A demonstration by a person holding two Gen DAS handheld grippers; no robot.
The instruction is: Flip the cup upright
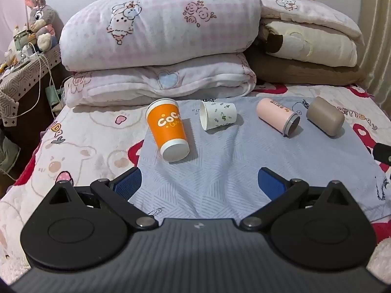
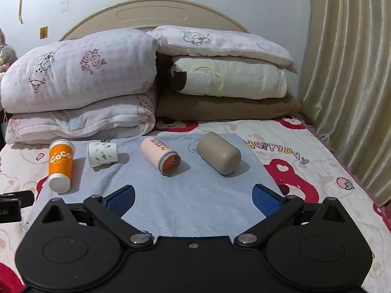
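Bed (image 2: 305,151): bear-print sheet, folded quilts (image 1: 158,26) stacked at the headboard end.
Mat (image 1: 220,166): pale blue cloth spread on the bed, carrying all 4 cups in a row.
Left tongs (image 1: 199,183): spread wide and released, gripping nothing, hovering over the mat's near edge.
Right tongs (image 2: 193,197): also wide apart, nothing between the blue pads.
Orange cup (image 1: 168,129): on its side at the row's left, white base toward the camera.
Taupe cup (image 2: 218,156): on its side, far right.
Pink cup (image 2: 161,156): tipped over, open mouth facing near-right.
White cup (image 1: 217,118): smallest, leaf-patterned, lying with its mouth leftward.
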